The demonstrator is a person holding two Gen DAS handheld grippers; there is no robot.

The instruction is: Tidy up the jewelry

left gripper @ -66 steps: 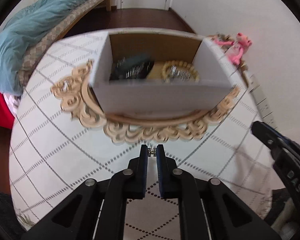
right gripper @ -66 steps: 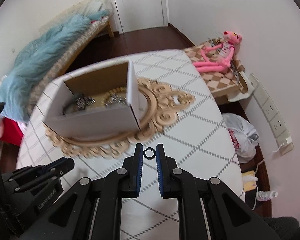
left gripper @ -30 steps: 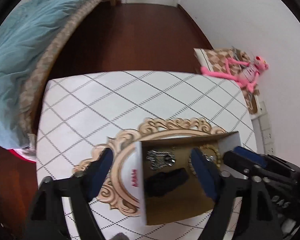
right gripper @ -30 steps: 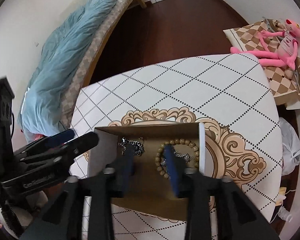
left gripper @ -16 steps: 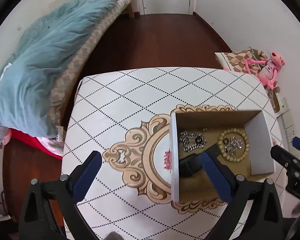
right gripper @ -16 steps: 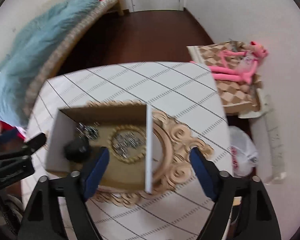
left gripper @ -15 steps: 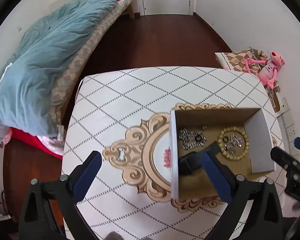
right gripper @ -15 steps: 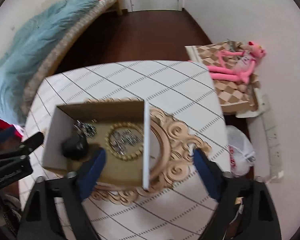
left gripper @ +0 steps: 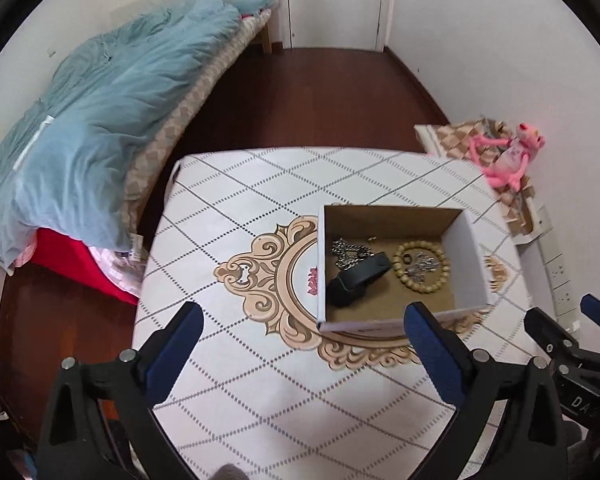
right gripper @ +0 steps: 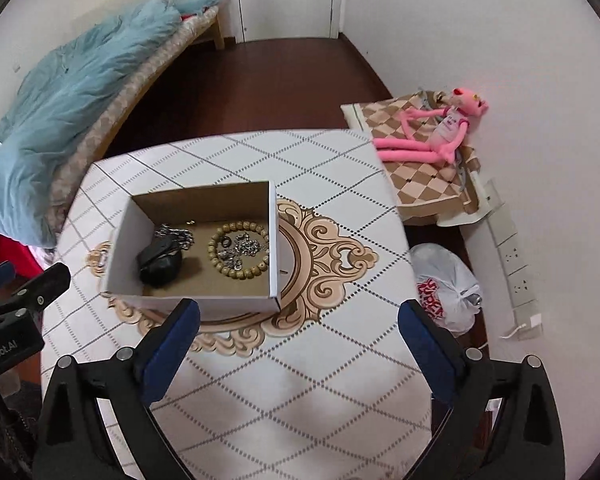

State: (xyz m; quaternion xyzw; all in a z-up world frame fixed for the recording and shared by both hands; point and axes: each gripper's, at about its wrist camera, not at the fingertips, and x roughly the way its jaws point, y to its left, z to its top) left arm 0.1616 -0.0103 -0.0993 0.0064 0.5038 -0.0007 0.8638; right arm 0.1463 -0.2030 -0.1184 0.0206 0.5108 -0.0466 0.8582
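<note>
An open white cardboard box (left gripper: 470,254) (right gripper: 273,232) stands on the patterned table. Inside lie a wooden bead bracelet (left gripper: 422,285) (right gripper: 238,274), a small black ring (left gripper: 407,258) (right gripper: 225,242), silver chain pieces (left gripper: 346,250) (right gripper: 242,250) and a black band (left gripper: 358,278) (right gripper: 160,262). My left gripper (left gripper: 302,334) is open and empty, held high above the table's near side. My right gripper (right gripper: 298,330) is open and empty, also high above the table, in front of the box.
The white tablecloth (left gripper: 260,380) has a gold ornament under the box. A bed with a blue quilt (left gripper: 80,120) stands to the left. A pink plush toy (right gripper: 432,128) and a plastic bag (right gripper: 446,292) are to the right, on and beside a low shelf.
Both grippers held small jewelry pieces shut above the table, then opened over the box and pulled up and back. The ring and other piece now lie in the box.
</note>
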